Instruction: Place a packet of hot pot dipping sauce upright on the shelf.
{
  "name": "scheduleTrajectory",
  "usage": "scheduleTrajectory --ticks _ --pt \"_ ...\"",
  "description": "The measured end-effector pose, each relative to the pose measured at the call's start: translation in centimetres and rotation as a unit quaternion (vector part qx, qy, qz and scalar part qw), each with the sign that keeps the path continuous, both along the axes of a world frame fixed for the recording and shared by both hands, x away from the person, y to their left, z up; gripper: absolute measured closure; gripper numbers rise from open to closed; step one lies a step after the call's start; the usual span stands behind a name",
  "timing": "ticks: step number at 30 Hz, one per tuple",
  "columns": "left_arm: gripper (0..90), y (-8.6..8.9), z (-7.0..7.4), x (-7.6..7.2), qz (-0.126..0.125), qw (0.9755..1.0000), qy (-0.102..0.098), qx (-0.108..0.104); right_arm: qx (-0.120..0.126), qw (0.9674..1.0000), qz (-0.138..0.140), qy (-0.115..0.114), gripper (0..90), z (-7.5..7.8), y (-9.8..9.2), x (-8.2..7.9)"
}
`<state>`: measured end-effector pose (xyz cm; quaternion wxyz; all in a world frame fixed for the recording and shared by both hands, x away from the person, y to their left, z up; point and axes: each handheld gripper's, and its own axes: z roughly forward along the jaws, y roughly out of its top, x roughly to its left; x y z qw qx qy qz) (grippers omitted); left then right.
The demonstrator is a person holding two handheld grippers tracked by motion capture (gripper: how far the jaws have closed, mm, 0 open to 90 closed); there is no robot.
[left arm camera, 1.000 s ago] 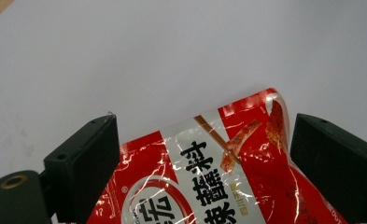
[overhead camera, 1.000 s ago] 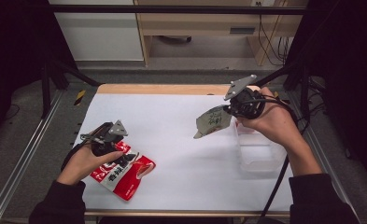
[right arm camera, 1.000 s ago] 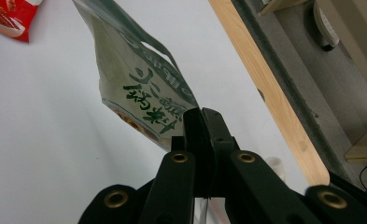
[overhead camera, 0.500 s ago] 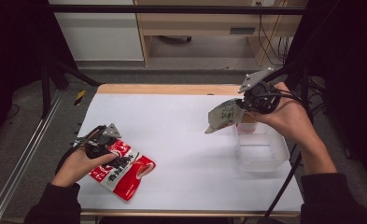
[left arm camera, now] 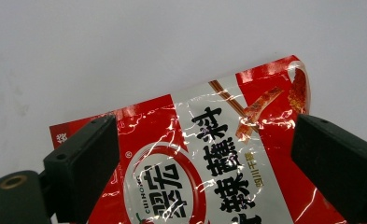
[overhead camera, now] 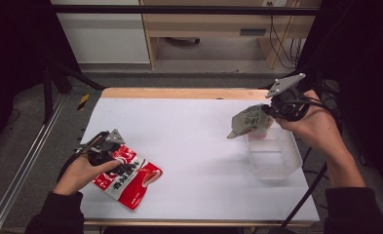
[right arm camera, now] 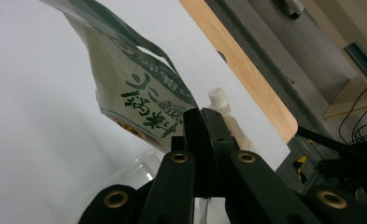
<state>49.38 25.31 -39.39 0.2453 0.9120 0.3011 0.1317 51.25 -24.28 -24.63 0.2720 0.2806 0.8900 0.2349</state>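
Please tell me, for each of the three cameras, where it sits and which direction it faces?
High view: above the table's near side, looking forward and down; forearms, both hands and the white table show.
Left gripper view: on the left hand-held gripper, looking down at the red and white plastic seasoning packet; open black jaws show.
Right gripper view: on the right hand-held gripper, facing the grey-green paper pouch; shut jaws show.
Shared: high view shows packet and pouch.
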Motion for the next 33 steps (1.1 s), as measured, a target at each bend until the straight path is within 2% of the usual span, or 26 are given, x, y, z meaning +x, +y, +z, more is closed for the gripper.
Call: scheduleTrajectory --ticks 12,23,33 --pt "8.5 -0.1 0.1 -0.2 -0.003 1.0000 -0.004 0.001 -0.004 0.9996 -0.026 0.005 90.0 -0.3 -2.1 0.1" --pt "8.5 -0.2 0.1 -0.2 -0.004 1.0000 -0.002 0.002 -0.011 0.9978 -0.063 0.021 90.0 -1.8 -4.0 1.0" --pt "8.5 -0.2 0.1 -0.2 -0.007 1.0000 -0.001 0.006 -0.007 0.9963 -0.080 0.032 90.0 -2.9 -5.6 1.9"
